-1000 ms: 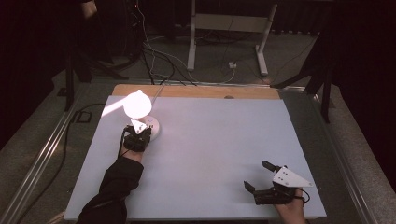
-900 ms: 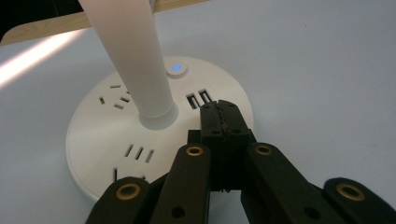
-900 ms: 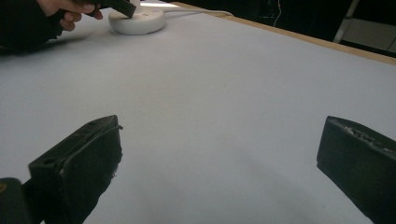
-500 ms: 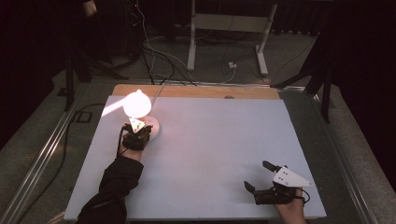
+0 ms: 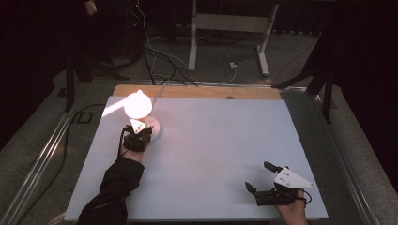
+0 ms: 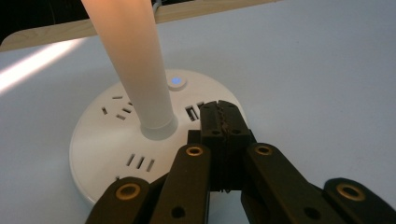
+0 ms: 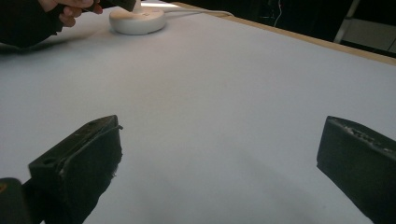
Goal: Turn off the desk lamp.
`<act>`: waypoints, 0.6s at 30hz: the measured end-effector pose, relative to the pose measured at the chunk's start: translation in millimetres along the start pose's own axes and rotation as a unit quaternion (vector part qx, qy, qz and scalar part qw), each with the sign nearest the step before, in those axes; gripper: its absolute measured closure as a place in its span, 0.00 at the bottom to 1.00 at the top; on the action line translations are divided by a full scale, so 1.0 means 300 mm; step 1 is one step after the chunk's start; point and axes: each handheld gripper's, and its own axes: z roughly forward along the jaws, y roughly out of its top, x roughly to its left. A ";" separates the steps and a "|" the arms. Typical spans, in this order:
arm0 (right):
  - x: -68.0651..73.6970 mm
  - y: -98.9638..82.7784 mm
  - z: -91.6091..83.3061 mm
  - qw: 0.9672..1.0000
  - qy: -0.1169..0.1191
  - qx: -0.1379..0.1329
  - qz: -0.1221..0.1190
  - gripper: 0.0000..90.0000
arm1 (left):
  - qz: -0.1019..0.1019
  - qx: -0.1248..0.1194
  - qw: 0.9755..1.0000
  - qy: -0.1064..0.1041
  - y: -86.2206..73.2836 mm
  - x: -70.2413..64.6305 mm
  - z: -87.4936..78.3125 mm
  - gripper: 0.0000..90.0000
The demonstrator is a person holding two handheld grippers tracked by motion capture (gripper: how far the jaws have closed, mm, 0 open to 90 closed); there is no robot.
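Right under the tips of the left claw (image 6: 223,122) sits the round white plastic lamp base (image 6: 107,154) with plug slots cut in its top. The claw's two black jaws are pressed tight together, with nothing between them, and their tips rest on the near edge of the base, just beside a pair of small slots. A bit past the tips, on the far side of the base, glows a little blue button (image 6: 176,80). To one side of the claw, very close, the glowing white lamp stem (image 6: 135,60) rises straight up from the middle of the base. From the high view the left claw (image 5: 139,132) touches the base (image 5: 155,127) under the bright lamp head (image 5: 137,104).

Far from the lamp, the right claw (image 5: 263,177) lies low over the pale grey table top (image 5: 211,140), its jaws spread wide, holding nothing
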 end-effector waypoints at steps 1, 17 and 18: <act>-0.001 0.000 0.001 1.000 0.000 0.000 -0.001 0.00 | -0.002 0.001 1.000 -0.001 -0.001 0.000 0.001 1.00; 0.001 -0.001 0.003 1.000 0.002 0.002 0.000 0.00 | 0.002 0.011 1.000 -0.003 -0.015 0.006 0.016 1.00; 0.000 0.000 0.003 1.000 0.002 0.002 0.000 0.00 | 0.001 0.012 1.000 -0.004 -0.014 0.007 0.017 1.00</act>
